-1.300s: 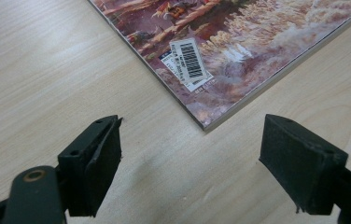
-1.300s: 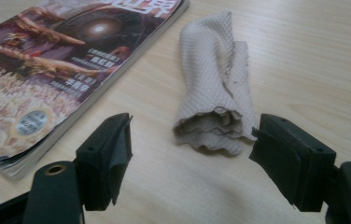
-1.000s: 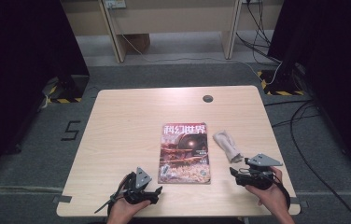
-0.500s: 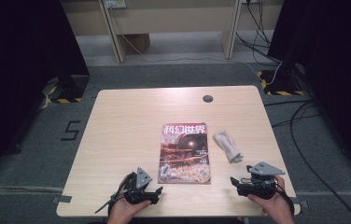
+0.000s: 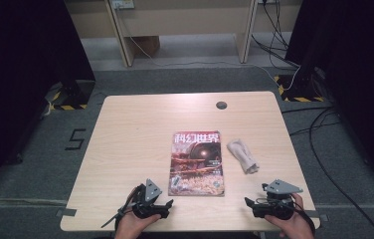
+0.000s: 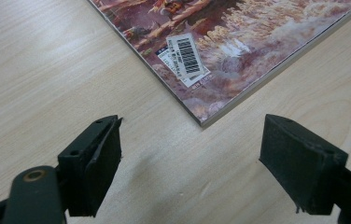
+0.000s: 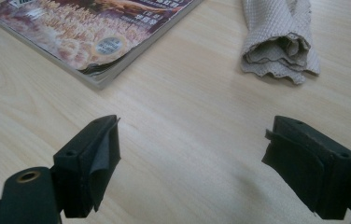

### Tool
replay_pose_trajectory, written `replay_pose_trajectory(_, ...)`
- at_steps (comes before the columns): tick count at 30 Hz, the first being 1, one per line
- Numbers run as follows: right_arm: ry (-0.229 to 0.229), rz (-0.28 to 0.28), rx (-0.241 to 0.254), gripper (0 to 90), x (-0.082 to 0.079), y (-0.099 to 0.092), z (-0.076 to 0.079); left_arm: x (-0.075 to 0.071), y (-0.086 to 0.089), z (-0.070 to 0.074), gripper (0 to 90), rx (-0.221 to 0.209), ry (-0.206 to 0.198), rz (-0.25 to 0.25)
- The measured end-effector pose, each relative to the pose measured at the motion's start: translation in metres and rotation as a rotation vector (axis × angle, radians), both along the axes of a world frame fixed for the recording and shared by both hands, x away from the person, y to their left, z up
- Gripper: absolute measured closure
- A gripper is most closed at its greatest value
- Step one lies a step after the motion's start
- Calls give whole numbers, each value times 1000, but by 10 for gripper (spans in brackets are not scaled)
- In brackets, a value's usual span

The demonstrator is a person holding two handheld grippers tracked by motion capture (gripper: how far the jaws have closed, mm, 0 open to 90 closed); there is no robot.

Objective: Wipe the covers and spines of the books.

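Observation:
A magazine (image 5: 196, 163) with a dark red cover lies flat in the middle of the wooden table (image 5: 135, 129). Its barcode corner (image 6: 187, 56) is just ahead of my left gripper (image 6: 190, 163), which rests open near the front edge (image 5: 165, 203). A folded beige cloth (image 5: 243, 156) lies right of the magazine. My right gripper (image 5: 254, 200) sits near the front right, apart from the cloth (image 7: 278, 37) and the magazine's corner (image 7: 94, 46). Its jaws (image 7: 192, 154) have just been opening and now stand open with nothing between them.
A small dark round grommet (image 5: 221, 105) sits in the table's far edge. Cables (image 5: 324, 129) run over the floor at the right. Bare wood lies to the left of the magazine and along the front edge between my hands.
My right gripper has drawn back from the cloth's near end toward the table's front edge. The cloth, the magazine and my left gripper have stayed put.

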State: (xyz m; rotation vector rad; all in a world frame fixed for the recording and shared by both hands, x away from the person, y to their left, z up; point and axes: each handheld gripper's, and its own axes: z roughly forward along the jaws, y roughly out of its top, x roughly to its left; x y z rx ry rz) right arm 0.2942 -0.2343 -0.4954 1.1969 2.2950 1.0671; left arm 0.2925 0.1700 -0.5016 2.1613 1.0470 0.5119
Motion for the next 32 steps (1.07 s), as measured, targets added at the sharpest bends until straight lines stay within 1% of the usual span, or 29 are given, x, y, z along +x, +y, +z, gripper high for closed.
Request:
replay_pose_trajectory(1,8,-4,1,174,-1,0,0,0,0,0,201,-1,1,0)
replay_pose_trajectory(3,5,3,0,174,-2,-1,0,0,0,0,201,-1,1,1)
replay_pose_trajectory(8,17,6,-2,174,-6,-3,-1,0,-1,-1,201,0,1,0)
replay_pose_trajectory(12,35,10,-19,177,-8,-5,-3,0,0,0,201,0,1,0)
replay_pose_trajectory(14,47,14,-36,177,-9,-6,-5,0,0,-1,201,0,0,0)
replay_pose_trajectory(17,55,13,-43,178,-10,-7,-6,0,-1,-1,201,1,1,-1)
replay_pose_trajectory(21,57,20,-51,179,-11,-8,-7,0,0,-1,201,1,0,0)
replay_pose_trajectory(22,49,26,-58,179,-11,-9,-8,0,0,-1,201,1,0,0)
replay_pose_trajectory(24,59,26,-55,179,-11,-8,-8,0,-1,-1,201,1,1,-1)
replay_pose_trajectory(32,64,34,-66,180,-11,-8,-9,0,-1,-1,201,2,1,-2)
